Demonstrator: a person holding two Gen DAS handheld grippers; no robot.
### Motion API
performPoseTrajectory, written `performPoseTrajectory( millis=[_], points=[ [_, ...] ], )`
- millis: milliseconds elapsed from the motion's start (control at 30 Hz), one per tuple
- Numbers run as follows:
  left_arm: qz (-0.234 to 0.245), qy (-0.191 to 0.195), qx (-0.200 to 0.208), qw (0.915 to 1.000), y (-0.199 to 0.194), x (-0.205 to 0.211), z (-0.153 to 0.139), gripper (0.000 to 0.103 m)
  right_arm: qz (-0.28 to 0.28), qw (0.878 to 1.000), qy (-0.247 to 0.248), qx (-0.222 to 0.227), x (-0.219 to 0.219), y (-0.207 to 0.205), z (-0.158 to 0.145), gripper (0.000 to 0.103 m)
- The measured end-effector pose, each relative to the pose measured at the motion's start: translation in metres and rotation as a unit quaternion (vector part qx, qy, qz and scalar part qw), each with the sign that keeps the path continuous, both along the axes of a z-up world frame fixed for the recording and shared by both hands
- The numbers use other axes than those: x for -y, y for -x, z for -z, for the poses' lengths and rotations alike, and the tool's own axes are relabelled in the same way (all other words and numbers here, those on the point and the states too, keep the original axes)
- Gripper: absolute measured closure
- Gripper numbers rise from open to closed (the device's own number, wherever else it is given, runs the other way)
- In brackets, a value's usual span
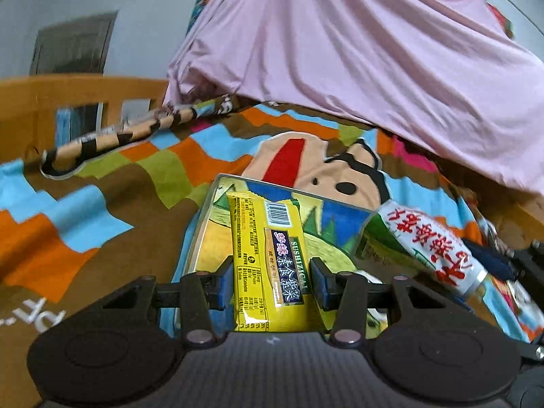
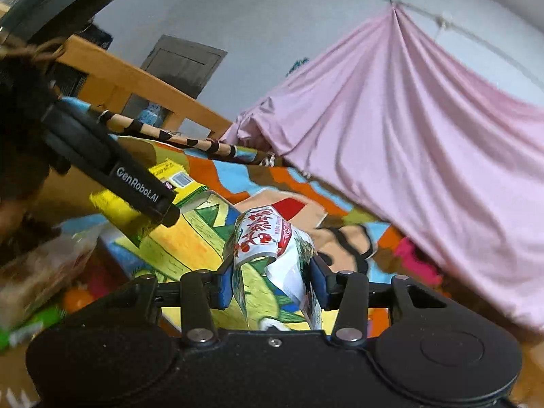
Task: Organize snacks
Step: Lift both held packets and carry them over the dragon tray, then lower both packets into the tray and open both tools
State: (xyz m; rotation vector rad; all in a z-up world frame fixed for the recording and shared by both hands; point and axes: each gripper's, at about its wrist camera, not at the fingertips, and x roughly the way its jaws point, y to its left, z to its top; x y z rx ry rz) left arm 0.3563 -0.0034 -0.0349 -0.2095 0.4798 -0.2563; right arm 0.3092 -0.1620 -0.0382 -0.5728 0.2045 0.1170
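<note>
My left gripper (image 1: 272, 282) is shut on a yellow snack packet (image 1: 268, 255), which stands upright between the blue pads, barcode at the top. Below it lies a box (image 1: 340, 203) with a shiny rim and a yellow, blue and green cartoon print. My right gripper (image 2: 272, 284) is shut on a crumpled white, red and green snack bag (image 2: 268, 241), over the same box (image 2: 195, 202). That bag (image 1: 431, 241) shows at the right of the left wrist view. The left gripper (image 2: 136, 187) and its yellow packet (image 2: 173, 176) cross the right wrist view's upper left.
A colourful cartoon blanket (image 1: 102, 204) covers the bed. A pink sheet (image 1: 374, 51) hangs behind, beside a wooden rail (image 1: 85, 91) at the far left. More snack packs (image 2: 34, 282) lie at the lower left of the right wrist view, under a person's dark hair (image 2: 20, 102).
</note>
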Motion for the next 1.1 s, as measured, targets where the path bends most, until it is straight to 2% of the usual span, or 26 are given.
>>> performPoseTrajectory(
  millis=[167, 367, 533, 600, 733, 833, 900, 967, 1100],
  points=[
    [-0.01, 0.028, -0.036, 0.9989, -0.034, -0.012, 0.025, 0.054, 0.02, 0.998, -0.05, -0.04, -0.001, -0.05, 0.012, 0.056],
    [0.003, 0.048, -0.074, 0.9961, -0.052, -0.017, 0.039, 0.054, 0.036, 0.99, -0.086, -0.102, 0.0, -0.078, 0.038, 0.056],
    [0.003, 0.011, -0.11, 0.9939, -0.058, -0.013, 0.055, 0.053, 0.051, 0.984, -0.099, -0.137, -0.002, -0.086, 0.052, 0.051],
    [0.006, 0.01, -0.116, 0.9932, -0.06, -0.013, 0.058, 0.055, 0.055, 0.982, -0.103, -0.145, -0.002, -0.088, 0.054, 0.045],
    [0.009, 0.026, -0.116, 0.9929, -0.056, -0.016, 0.054, 0.039, 0.053, 0.978, -0.122, -0.161, 0.003, -0.087, 0.054, 0.034],
    [0.015, 0.011, -0.116, 0.993, -0.051, -0.013, 0.05, 0.034, 0.052, 0.977, -0.134, -0.16, 0.007, -0.084, 0.047, 0.017],
    [0.013, 0.011, -0.112, 0.9935, -0.046, -0.012, 0.044, 0.029, 0.045, 0.974, -0.154, -0.16, 0.012, -0.079, 0.039, 0.015],
    [0.009, 0.015, -0.096, 0.9952, -0.038, -0.013, 0.034, 0.019, 0.046, 0.972, -0.17, -0.156, 0.017, -0.073, 0.03, 0.012],
    [-0.002, 0.018, -0.039, 0.9991, -0.013, -0.017, 0.011, 0.009, 0.046, 0.971, -0.197, -0.126, 0.026, -0.052, 0.009, 0.004]
  ],
)
